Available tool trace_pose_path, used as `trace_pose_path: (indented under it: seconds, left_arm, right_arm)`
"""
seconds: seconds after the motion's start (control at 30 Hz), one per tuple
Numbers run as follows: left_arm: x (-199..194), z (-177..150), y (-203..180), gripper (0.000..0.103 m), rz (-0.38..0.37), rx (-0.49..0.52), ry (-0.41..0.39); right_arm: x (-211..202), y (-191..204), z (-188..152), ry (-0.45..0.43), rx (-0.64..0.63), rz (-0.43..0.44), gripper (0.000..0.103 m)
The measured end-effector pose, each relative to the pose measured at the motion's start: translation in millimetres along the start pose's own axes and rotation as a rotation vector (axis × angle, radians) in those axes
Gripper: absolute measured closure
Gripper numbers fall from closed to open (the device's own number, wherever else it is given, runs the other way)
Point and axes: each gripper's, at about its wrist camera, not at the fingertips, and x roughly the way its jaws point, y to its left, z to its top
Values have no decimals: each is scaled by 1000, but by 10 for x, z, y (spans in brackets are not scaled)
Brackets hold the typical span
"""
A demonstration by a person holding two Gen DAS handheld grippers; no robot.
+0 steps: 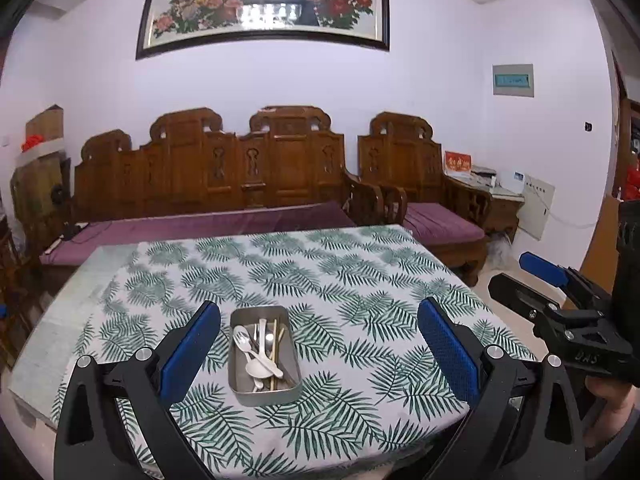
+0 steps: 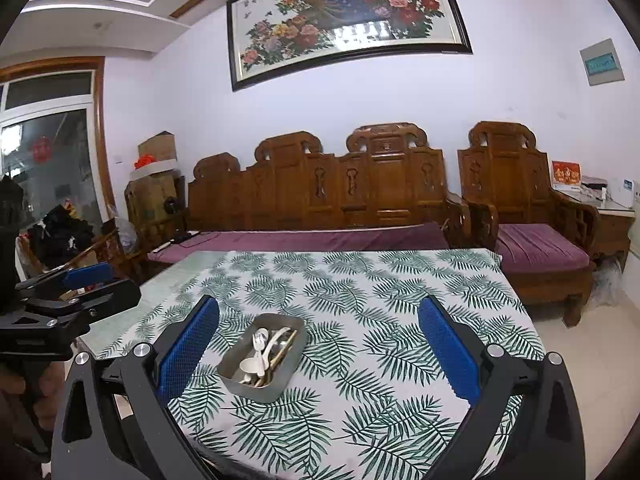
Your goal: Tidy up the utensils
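A metal tray (image 1: 239, 394) sits on the leaf-patterned tablecloth (image 1: 340, 280). In it lie white spoons (image 1: 256, 367), a fork (image 1: 241, 338) and wooden chopsticks (image 1: 274, 354). My left gripper (image 1: 319, 344) is open and empty, held back from the table's near edge with the tray between its blue pads. My right gripper (image 2: 318, 346) is open and empty too, and the tray (image 2: 276, 390) lies just right of its left pad, with the utensils (image 2: 262, 356) in it. Each gripper shows at the edge of the other's view: the right gripper (image 1: 560, 300) and the left gripper (image 2: 72, 292).
A carved wooden sofa (image 1: 224, 176) with purple cushions stands behind the table, and an armchair (image 1: 416, 184) to its right. A bare marble strip (image 1: 60, 320) of the table lies left of the cloth. Floor (image 2: 592, 352) runs to the right.
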Motion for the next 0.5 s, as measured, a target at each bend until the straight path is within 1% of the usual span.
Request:
trace_pose_path:
  seconds: [0.13,0.5]
  left_arm:
    - [-55,3,7,8,9,-2,-16]
    - [-66,-3,57,8,6,-17,-18]
  right_arm:
    - [-40,41,14,-7,-1,11,3]
    - [-16,70,-1,1,-1,11,3]
